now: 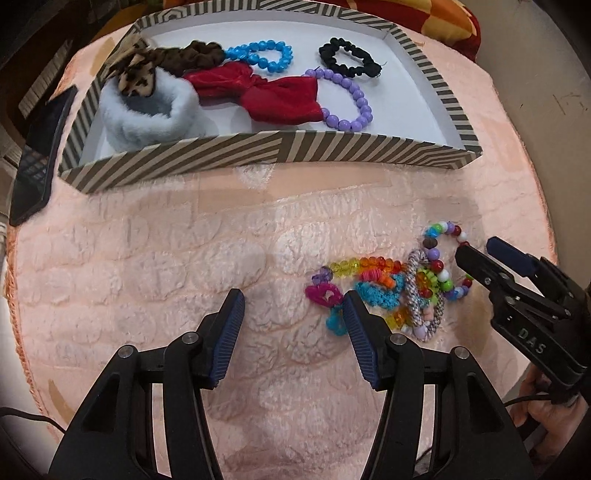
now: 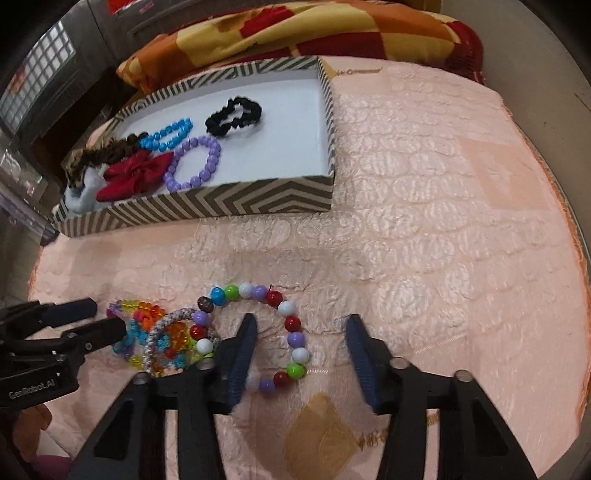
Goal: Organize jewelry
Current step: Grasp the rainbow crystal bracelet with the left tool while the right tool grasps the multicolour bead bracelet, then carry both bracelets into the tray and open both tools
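We work on a pink quilted bed cover (image 2: 424,229); the striped box (image 1: 258,155) sits at its far side, already holding bracelets and scrunchies; nearer us than the box lies the tangled jewelry pile (image 1: 391,291); our right claw (image 2: 299,354) gapes wide around the multicolour bead bracelet (image 2: 291,325); our left claw (image 1: 293,321) is wide, empty; we should close gently on one strand and lift slowly.

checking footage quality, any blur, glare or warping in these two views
Left wrist view: sharp at centre, striped box edges bow from fisheye warping, dark vignette corners. Right wrist view: softer, blanket blurred, sheen on the pink cloth, multicolour bead bracelet sharp.
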